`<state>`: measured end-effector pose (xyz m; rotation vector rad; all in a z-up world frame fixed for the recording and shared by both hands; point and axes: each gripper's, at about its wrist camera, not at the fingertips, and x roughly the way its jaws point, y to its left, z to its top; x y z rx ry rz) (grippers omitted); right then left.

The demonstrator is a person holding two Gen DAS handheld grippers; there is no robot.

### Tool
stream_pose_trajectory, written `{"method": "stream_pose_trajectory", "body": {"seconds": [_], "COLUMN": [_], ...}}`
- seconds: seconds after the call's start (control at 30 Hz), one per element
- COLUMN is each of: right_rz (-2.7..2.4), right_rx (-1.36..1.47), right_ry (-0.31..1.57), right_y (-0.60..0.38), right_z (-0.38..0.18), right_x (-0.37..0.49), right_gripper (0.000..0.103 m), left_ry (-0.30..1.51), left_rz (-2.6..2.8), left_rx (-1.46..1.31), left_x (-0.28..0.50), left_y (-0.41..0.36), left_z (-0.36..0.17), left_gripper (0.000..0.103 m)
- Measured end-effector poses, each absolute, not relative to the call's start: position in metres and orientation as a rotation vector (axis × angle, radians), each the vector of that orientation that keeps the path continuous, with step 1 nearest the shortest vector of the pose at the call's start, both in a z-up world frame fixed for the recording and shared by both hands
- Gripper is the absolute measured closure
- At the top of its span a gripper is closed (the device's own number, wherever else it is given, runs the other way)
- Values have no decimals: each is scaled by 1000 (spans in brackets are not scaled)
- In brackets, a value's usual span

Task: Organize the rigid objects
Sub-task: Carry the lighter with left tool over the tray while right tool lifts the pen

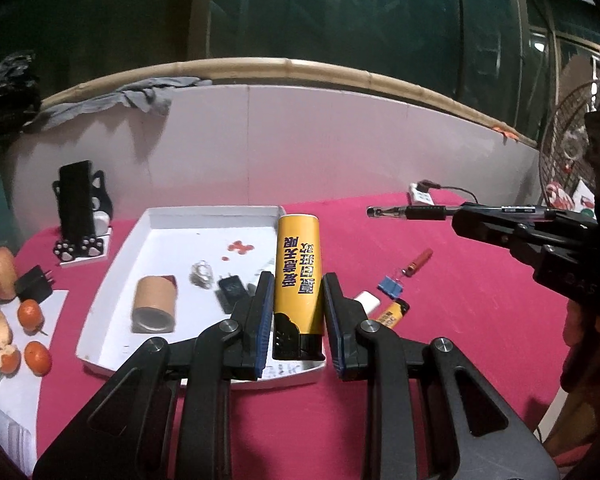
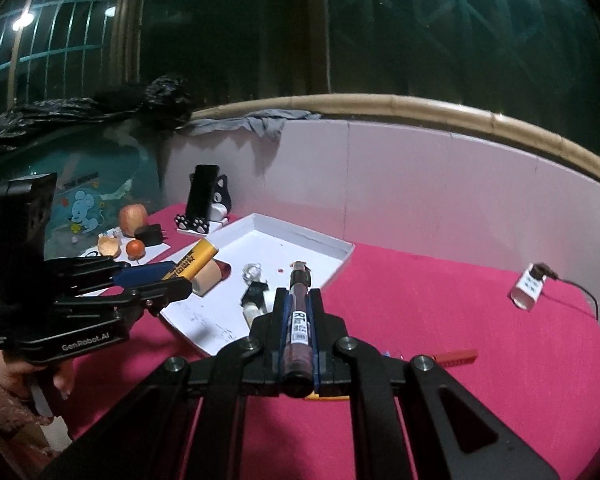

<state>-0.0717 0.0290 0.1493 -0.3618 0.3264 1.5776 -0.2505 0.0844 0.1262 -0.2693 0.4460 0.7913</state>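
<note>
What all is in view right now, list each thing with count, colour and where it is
Tray: one, white, on the red cloth.
Big lighter: one, yellow and black, in the left gripper.
Pen: one, dark, in the right gripper.
Cardboard tube: one, brown, lying in the tray.
Small lighter: one, yellow, on the cloth right of the tray.
Binder clip: one, blue, beside it.
Tangerines: at least two whole, orange, left of the tray.
Phone stand: one, black cat shape, behind the tray.
Left gripper: black, shut on the big lighter.
Right gripper: black, shut on the pen.
</note>
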Motion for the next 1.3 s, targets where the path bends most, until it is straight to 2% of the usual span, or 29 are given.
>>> {"method": "stream_pose_trajectory", "body": {"seconds": [0.6, 1.3], "right_rz": [1641, 1636], "right_rx": [-408, -426], "right_ry": [282, 292], "right_y": [68, 112], "right_z": [164, 164], "right_x": [-112, -130], "right_gripper": [97, 97], "left_ry": [381, 378], "left_rz": [905, 970], "left_rx": [-307, -298], "left_x": [-308, -324], "left_y": [106, 149], "left_z": [133, 138], "left_gripper": [79, 79]}}
